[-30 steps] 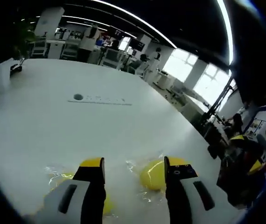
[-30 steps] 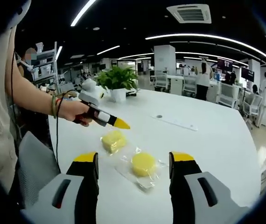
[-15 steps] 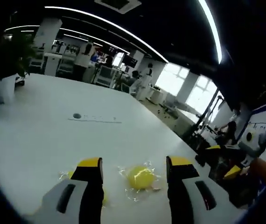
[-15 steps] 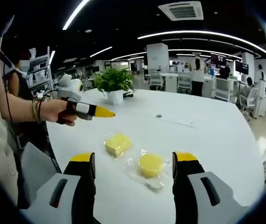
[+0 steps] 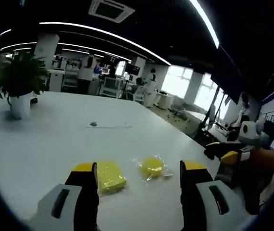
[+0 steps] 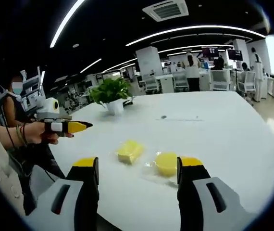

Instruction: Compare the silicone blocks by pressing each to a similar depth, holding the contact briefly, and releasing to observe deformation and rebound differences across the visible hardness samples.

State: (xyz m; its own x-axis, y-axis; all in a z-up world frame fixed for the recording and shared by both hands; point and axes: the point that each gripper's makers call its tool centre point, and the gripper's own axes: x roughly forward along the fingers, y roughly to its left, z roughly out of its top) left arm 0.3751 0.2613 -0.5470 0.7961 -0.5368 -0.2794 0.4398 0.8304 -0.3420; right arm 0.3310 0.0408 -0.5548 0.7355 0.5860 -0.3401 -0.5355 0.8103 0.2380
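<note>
Two yellow silicone blocks lie in clear wrappers on the white table [image 5: 41, 144]. The square block [image 5: 109, 175] sits just inside my left jaw tip, and the round block [image 5: 152, 166] lies to its right. My left gripper [image 5: 139, 169] is open above the table, short of both blocks. In the right gripper view the square block [image 6: 130, 150] and round block [image 6: 166, 163] lie ahead of my open right gripper [image 6: 138, 163], nothing between its jaws. A hand holds the left gripper [image 6: 67, 127] off to the left, away from the blocks. The right gripper [image 5: 228, 153] appears at the right.
A potted plant [image 5: 19, 82] stands toward the far left of the table, and is seen again as the plant [image 6: 110, 94] behind the blocks. A small dark spot [image 5: 93, 124] marks the tabletop. Desks, chairs and people fill the office behind. A grey chair back [image 6: 38, 180] is at the lower left.
The left gripper has pulled back from the blocks, which now look smaller and farther off. In the right gripper view it has drawn away to the left. The blocks have stayed put.
</note>
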